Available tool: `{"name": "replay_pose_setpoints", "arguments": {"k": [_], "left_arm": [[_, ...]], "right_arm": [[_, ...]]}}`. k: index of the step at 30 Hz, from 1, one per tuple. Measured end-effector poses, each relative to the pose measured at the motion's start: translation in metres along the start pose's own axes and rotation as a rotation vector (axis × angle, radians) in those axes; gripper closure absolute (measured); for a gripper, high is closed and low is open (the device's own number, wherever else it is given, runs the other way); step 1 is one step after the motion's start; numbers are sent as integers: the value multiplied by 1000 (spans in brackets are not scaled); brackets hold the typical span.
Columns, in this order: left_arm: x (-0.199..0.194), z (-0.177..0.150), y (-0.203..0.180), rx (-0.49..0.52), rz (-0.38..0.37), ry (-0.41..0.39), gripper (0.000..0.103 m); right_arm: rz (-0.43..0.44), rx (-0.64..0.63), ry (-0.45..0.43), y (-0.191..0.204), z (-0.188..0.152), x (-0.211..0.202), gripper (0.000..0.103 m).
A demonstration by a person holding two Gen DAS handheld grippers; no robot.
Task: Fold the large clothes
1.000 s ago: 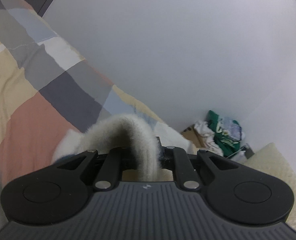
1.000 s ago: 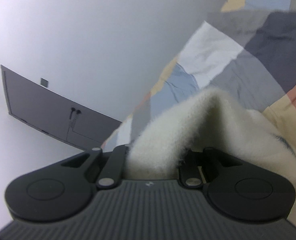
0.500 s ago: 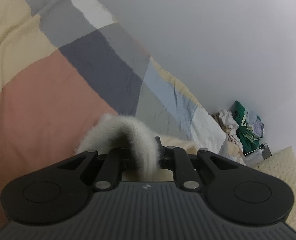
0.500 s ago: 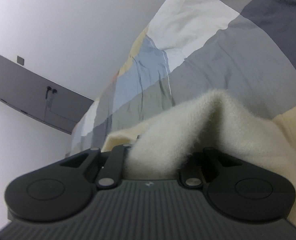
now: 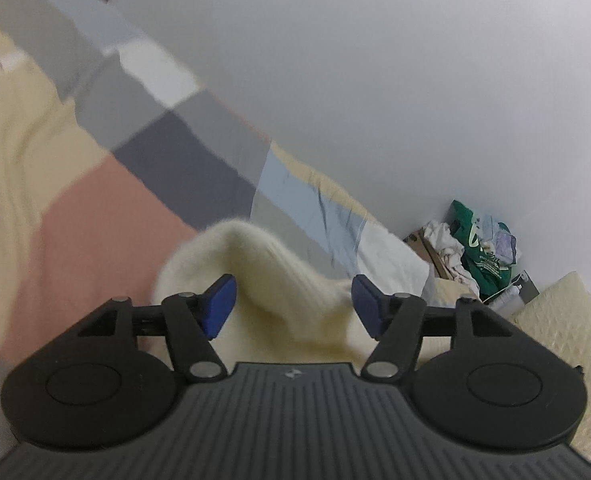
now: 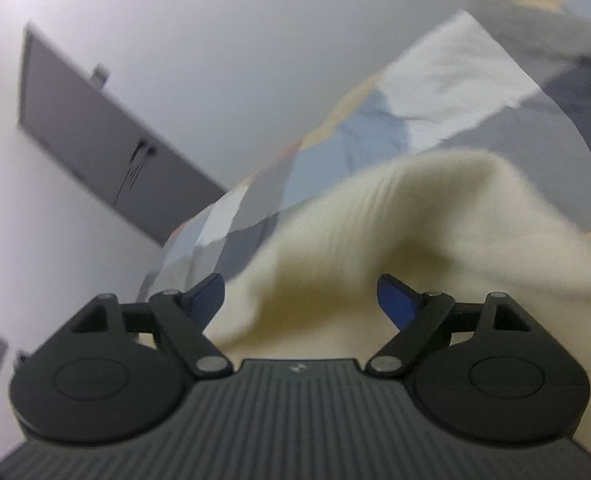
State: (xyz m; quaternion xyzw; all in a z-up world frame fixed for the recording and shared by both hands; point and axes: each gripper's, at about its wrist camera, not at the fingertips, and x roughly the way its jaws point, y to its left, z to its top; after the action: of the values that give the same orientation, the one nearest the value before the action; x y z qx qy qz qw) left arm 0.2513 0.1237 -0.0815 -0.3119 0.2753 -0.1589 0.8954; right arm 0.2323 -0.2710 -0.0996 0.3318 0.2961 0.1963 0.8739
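A fluffy cream knit garment [image 5: 283,280] lies on a patchwork bedcover [image 5: 107,216]. In the left wrist view a fold of it bulges up between the jaws of my left gripper [image 5: 293,304], which are spread wide with blue pads [image 5: 219,300] showing. In the right wrist view the same cream garment [image 6: 395,240] humps up between the open jaws of my right gripper [image 6: 301,298], its blue pads [image 6: 395,300] apart. Neither gripper pinches the cloth. More cream fabric [image 5: 11,152] lies at the far left.
The bedcover [image 6: 475,92] runs along a white wall [image 5: 375,60]. A pile of clothes and a green bag [image 5: 479,248] sit in the corner, beside a quilted cream cushion [image 5: 567,320]. A dark wall panel [image 6: 95,140] hangs left in the right wrist view.
Both grippers have opened and let go of the cream garment they were pinching; the folds now stand loose between the spread jaws. Both views swung and are blurred.
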Motion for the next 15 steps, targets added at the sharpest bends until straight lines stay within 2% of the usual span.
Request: {"name": "replay_pose_setpoints", "arguments": {"k": [4, 8, 10, 13, 15], "left_arm": [[-39, -11, -25, 130, 49, -28, 32], [-62, -34, -53, 296, 70, 7, 32], [-62, -45, -60, 324, 45, 42, 32], [-48, -61, -64, 346, 69, 101, 32], [-36, -69, -62, 364, 105, 135, 32]], "right_arm": [[10, -110, 8, 28, -14, -24, 18], [-75, -219, 21, 44, -25, -35, 18], [-135, -264, 32, 47, -30, -32, 18], [-211, -284, 61, 47, -35, -23, 19], [-267, -318, 89, 46, -39, -11, 29]]}}
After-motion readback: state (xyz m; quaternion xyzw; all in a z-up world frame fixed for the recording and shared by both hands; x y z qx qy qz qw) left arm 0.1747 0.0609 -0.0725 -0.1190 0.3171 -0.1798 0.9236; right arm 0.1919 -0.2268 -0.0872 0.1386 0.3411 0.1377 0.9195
